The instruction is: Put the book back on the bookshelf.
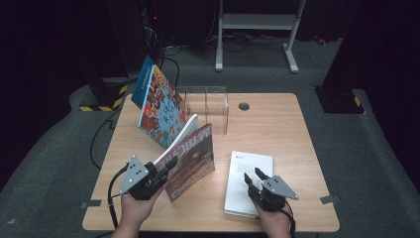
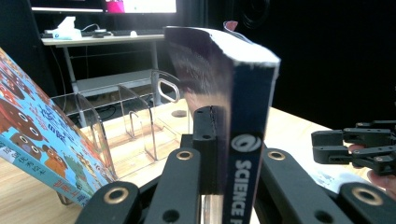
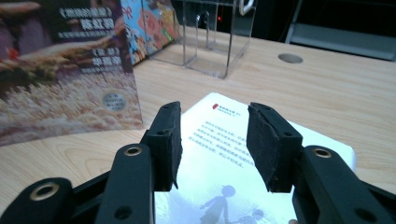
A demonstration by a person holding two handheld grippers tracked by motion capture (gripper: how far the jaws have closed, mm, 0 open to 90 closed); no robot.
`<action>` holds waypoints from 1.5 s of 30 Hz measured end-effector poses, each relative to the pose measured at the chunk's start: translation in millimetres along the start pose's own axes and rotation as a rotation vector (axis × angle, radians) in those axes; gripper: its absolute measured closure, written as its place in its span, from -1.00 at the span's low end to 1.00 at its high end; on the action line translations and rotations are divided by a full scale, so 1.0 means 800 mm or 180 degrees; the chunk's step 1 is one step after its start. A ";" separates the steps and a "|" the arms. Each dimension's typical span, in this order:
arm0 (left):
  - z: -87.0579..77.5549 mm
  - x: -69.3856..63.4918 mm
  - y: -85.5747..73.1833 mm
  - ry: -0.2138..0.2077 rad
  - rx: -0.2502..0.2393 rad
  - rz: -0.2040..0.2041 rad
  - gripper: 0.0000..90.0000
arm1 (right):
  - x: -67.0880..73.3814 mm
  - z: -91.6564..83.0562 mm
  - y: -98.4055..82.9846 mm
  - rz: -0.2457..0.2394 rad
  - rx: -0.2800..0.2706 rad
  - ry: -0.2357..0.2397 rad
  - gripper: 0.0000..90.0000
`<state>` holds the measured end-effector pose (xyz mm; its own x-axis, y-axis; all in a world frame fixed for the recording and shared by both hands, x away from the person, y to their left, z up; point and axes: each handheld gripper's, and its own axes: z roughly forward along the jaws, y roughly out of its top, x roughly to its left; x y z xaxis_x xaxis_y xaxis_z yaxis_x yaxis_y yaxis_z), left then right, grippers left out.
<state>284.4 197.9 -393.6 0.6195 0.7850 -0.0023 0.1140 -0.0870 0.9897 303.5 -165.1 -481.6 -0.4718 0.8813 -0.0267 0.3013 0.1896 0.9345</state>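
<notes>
Two grippers split the work: the left gripper (image 1: 168, 167) clamps the magazine (image 1: 190, 161) upright beside the clear rack (image 1: 208, 106), apparently for filing, while the right gripper (image 1: 253, 177) hovers half-open over the white book (image 1: 250, 168).

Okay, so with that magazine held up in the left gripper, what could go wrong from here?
The left gripper pinches the magazine only at its spine edge, so the standing pages could sag or slip out. The colourful book leans steeply at the clear rack; a nudge might topple it. The right gripper hovers open over the white book and could scuff its cover.
</notes>
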 end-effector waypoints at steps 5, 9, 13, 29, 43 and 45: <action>0.000 -0.001 -0.001 -0.0044 -0.0035 -0.0004 0.85 | -0.008 0.002 0.002 -0.0057 0.0053 -0.0091 0.21; 0.000 -0.001 -0.002 -0.0044 -0.0039 -0.0018 0.85 | -0.018 -0.001 0.000 -0.0069 0.0155 -0.0164 0.18; 0.000 -0.001 -0.002 -0.0058 -0.0040 -0.0014 0.85 | -0.034 -0.005 -0.005 -0.0054 0.0212 -0.0214 0.18; 0.000 -0.002 0.003 0.0017 0.0043 0.0015 0.85 | -0.045 -0.006 -0.019 0.0019 0.0264 -0.0205 0.19; 0.009 -0.007 0.008 0.0077 0.0081 -0.0181 0.86 | -0.057 -0.011 -0.022 0.0126 0.0213 -0.0091 0.18; 0.010 -0.005 0.010 0.0078 0.0118 -0.0228 0.86 | -0.057 -0.013 -0.023 0.0125 0.0205 -0.0099 0.18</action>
<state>289.1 189.2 -386.8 0.5896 0.8048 -0.0690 0.1863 -0.0524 0.9811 311.3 -213.3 -493.6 -0.4329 0.9014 -0.0026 0.3722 0.1813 0.9103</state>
